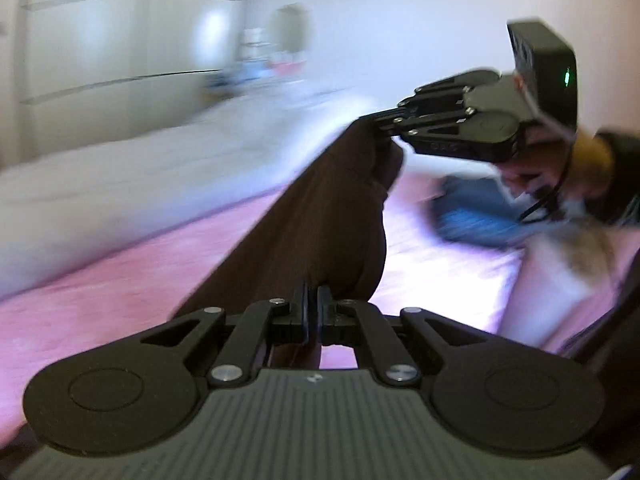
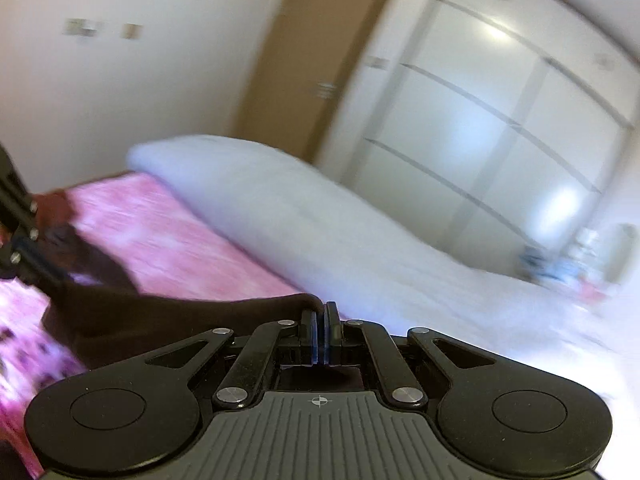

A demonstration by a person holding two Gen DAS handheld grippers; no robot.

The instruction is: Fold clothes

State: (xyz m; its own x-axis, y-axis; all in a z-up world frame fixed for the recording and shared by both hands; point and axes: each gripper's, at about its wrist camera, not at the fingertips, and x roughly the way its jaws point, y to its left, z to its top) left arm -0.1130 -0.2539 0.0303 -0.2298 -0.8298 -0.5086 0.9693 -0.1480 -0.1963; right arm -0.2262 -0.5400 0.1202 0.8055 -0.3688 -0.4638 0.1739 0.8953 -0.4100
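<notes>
A dark brown garment (image 1: 320,216) hangs stretched between both grippers above a pink bedspread (image 1: 112,288). My left gripper (image 1: 313,300) is shut on one end of it at the bottom of the left wrist view. My right gripper (image 1: 378,120) is shut on the other end, higher up and to the right. In the right wrist view the right gripper (image 2: 320,316) pinches the garment (image 2: 168,320), which runs left toward the left gripper (image 2: 24,236) at the frame's edge. Both views are motion-blurred.
A rolled grey-white duvet (image 2: 304,220) lies along the far side of the bed. A blue garment (image 1: 476,216) lies on the bedspread near the right hand. White wardrobe doors (image 2: 500,120) and a brown door (image 2: 316,52) stand behind the bed.
</notes>
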